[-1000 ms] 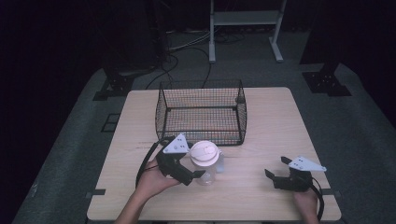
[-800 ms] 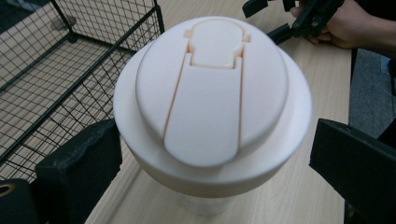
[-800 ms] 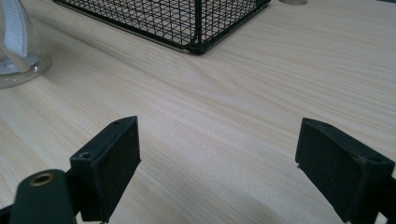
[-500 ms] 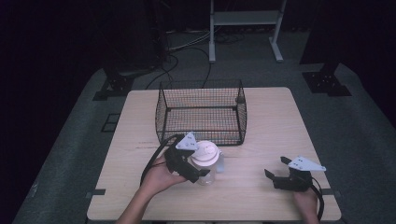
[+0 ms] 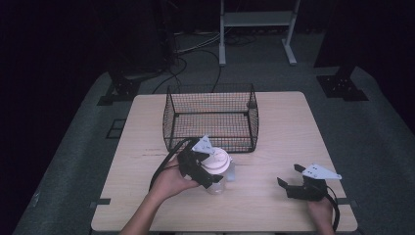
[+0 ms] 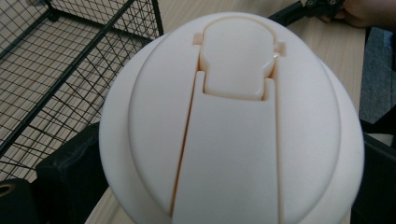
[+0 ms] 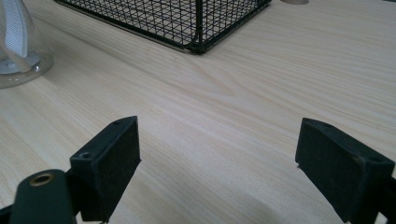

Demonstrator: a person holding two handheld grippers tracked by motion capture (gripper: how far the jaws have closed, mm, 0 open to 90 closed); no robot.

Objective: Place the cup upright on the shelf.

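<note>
A clear bottle (image 5: 219, 177) with a wide cream lid (image 6: 233, 121) stands on the table just in front of the wire basket (image 5: 211, 117). My left gripper (image 5: 208, 169) reaches over it from the left. Its jaws sit tight against both sides under the lid, shut on the bottle. The lid hides the contact faces. My right gripper (image 5: 289, 182) rests low on the table at the front right, open, with bare wood between its fingers (image 7: 109, 161). The bottle's base (image 7: 18, 51) shows far off in the right gripper view.
The black wire basket (image 7: 196, 23) stands at the middle back of the wooden table (image 5: 288, 127). A dark floor with cables and a stand's legs (image 5: 254, 34) lies beyond the table's far edge.
My left gripper has moved right, from beside the bottle to over and around it. The right gripper has stayed put.
</note>
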